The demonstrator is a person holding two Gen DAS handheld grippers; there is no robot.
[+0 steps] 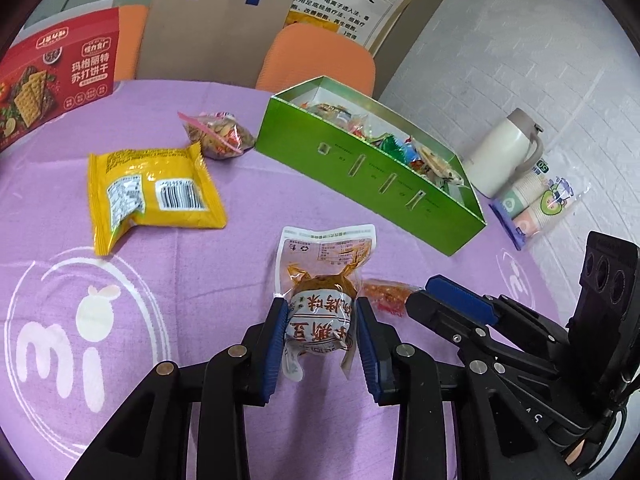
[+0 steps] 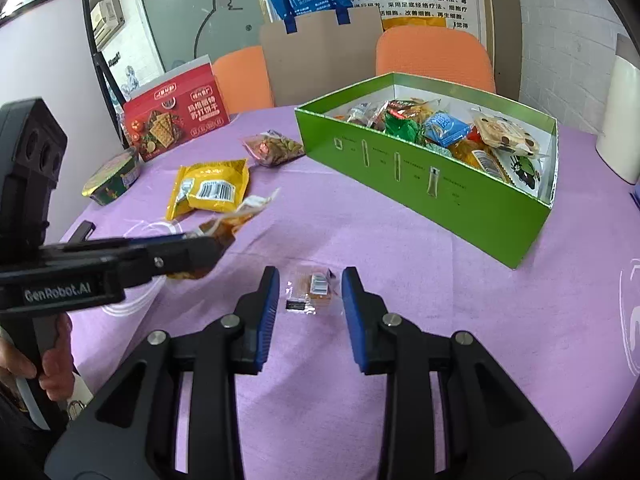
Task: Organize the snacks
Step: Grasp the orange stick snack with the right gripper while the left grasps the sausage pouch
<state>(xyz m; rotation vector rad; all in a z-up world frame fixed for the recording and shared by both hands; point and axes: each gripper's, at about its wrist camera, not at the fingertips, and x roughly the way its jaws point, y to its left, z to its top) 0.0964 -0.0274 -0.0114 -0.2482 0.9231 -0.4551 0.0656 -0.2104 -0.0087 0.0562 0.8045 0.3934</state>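
Observation:
My left gripper [image 1: 322, 316] is shut on a clear vacuum pack of brown tofu snack [image 1: 320, 312], held above the purple cloth; the pack also shows in the right wrist view [image 2: 236, 220]. My right gripper [image 2: 307, 300] is open, its jaws on either side of a small clear orange snack packet [image 2: 314, 290] lying on the cloth; that packet also shows in the left wrist view [image 1: 386, 292]. The green box [image 1: 360, 172] [image 2: 440, 184] holds several wrapped snacks. A yellow bag [image 1: 148, 196] [image 2: 210, 192] and a nut bag [image 1: 218, 136] [image 2: 274, 146] lie on the cloth.
A red cracker box [image 1: 52, 76] [image 2: 176, 116] stands at the back left. A green bowl [image 2: 112, 176] sits at the left edge. A white thermos [image 1: 504, 152] and paper cups [image 1: 536, 204] lie right of the box. Orange chairs [image 2: 434, 58] stand behind the table.

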